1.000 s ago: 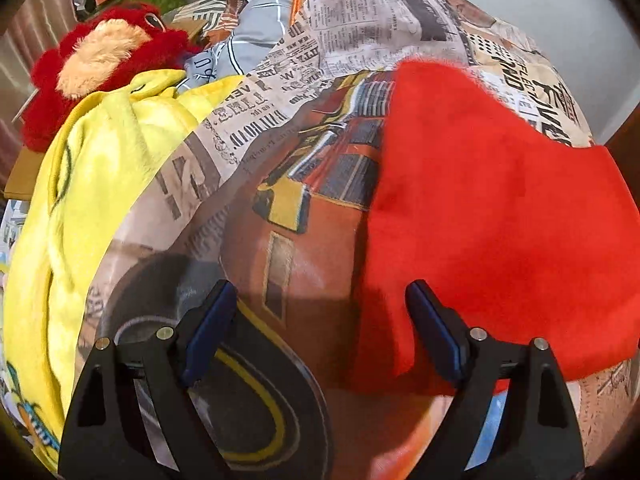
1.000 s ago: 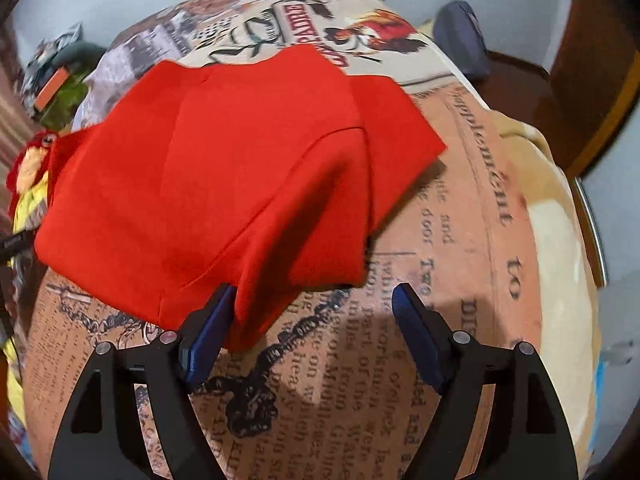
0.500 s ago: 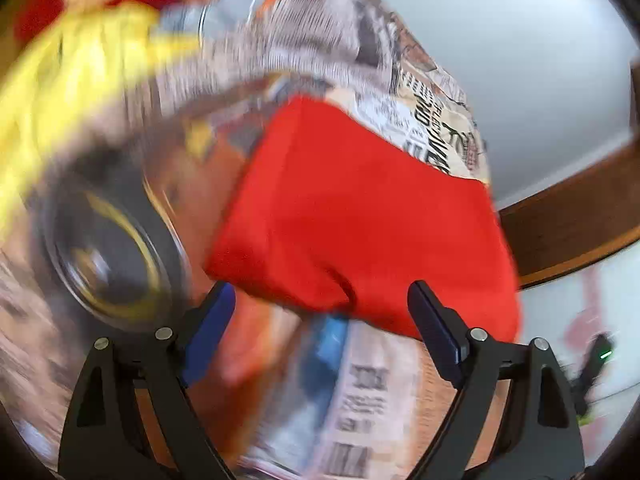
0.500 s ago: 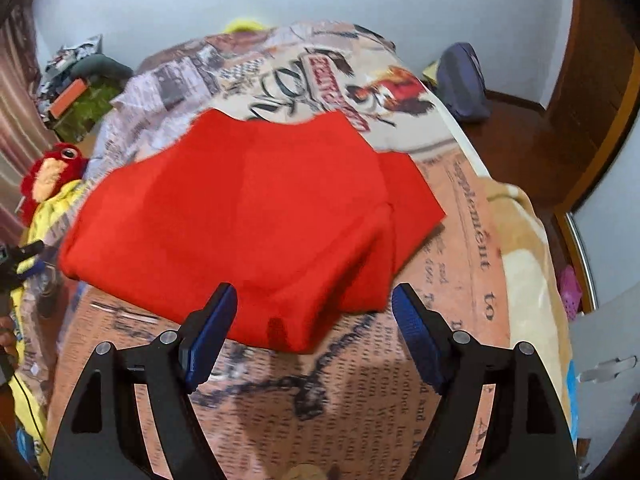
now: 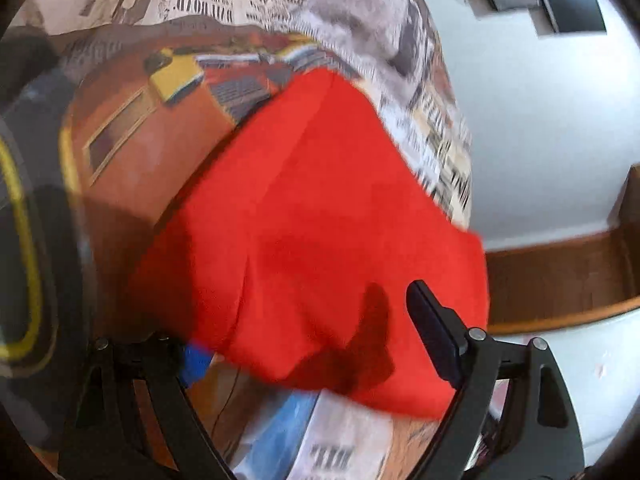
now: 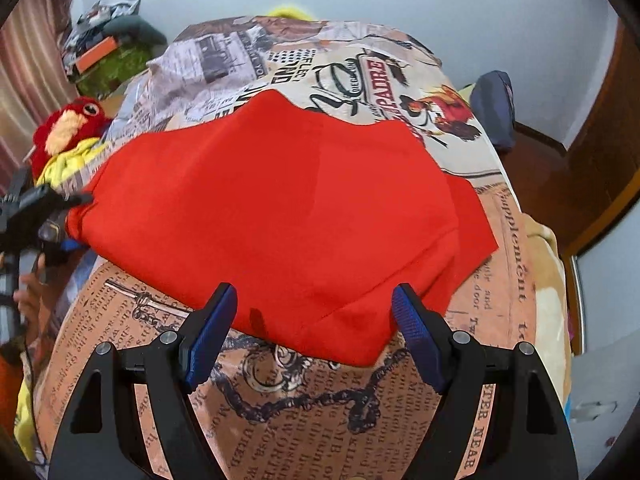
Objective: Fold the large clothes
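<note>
The red garment (image 6: 276,216) lies part-folded mid-bed on the printed bedspread (image 6: 320,412), and since a second ago the left gripper (image 5: 304,344) has swung to its left-hand end while the right gripper (image 6: 316,336) backed off the near edge — both spread, pinching nothing — likely lining up another fold.

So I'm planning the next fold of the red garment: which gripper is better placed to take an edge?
Probably the left gripper: its open jaws already straddle the red garment's edge. The right gripper hangs open above the near hem.
</note>
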Motion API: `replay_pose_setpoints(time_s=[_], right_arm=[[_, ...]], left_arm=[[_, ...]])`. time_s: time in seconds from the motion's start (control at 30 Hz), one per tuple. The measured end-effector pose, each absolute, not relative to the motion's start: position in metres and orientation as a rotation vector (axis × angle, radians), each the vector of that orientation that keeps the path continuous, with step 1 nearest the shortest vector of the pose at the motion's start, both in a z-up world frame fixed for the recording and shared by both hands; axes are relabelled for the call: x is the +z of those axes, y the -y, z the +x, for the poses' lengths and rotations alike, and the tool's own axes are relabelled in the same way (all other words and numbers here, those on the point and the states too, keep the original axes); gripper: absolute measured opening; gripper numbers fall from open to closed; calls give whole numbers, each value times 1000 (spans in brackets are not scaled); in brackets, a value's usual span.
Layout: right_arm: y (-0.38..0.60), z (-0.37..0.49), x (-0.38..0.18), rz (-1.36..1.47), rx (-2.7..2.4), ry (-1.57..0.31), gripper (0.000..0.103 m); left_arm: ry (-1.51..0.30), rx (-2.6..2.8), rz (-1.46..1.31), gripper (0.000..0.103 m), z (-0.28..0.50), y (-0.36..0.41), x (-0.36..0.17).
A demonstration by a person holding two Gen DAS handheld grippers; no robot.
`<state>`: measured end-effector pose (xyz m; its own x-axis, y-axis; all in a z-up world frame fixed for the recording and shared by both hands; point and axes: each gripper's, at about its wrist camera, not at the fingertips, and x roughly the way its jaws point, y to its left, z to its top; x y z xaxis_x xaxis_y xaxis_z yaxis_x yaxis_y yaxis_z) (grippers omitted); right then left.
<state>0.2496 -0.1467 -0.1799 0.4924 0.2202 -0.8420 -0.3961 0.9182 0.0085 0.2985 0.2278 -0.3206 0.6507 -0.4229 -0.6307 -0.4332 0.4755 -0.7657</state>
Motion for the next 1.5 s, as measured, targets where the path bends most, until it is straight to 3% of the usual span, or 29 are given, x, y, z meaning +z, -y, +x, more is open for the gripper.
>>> replay_pose_setpoints(time_s=[0.07, 0.13, 0.2, 0.23, 0.37, 0.73, 1.03, 1.27, 1.5], right_arm=[[142, 251, -180, -208, 381, -989, 77], [135, 255, -180, -221, 387, -989, 77], [126, 258, -179, -234, 392, -987, 77], [122, 260, -178, -240, 395, -985, 77], [101, 266, -174, -252, 424, -985, 77], [9, 284, -173, -228, 582, -1043, 77], [-62, 265, -211, -365, 684, -1072, 85], [-26, 265, -188, -263, 711, -1073, 83], [94, 269, -159, -119, 496, -1005, 83]], left_arm=[[-881, 2, -1168, 86, 306, -227, -327], [-873, 12, -1157, 77, 312, -227, -330], [-884, 50, -1114, 59, 317, -226, -331], [-886, 79, -1095, 54, 318, -226, -330], [-847, 149, -1057, 12, 311, -233, -320], [-563, 190, -745, 9, 282, -239, -187], [-535, 222, -617, 9, 274, -232, -162], [-517, 133, -539, 9, 287, -187, -131], [-537, -43, -439, 9, 316, -94, -104]])
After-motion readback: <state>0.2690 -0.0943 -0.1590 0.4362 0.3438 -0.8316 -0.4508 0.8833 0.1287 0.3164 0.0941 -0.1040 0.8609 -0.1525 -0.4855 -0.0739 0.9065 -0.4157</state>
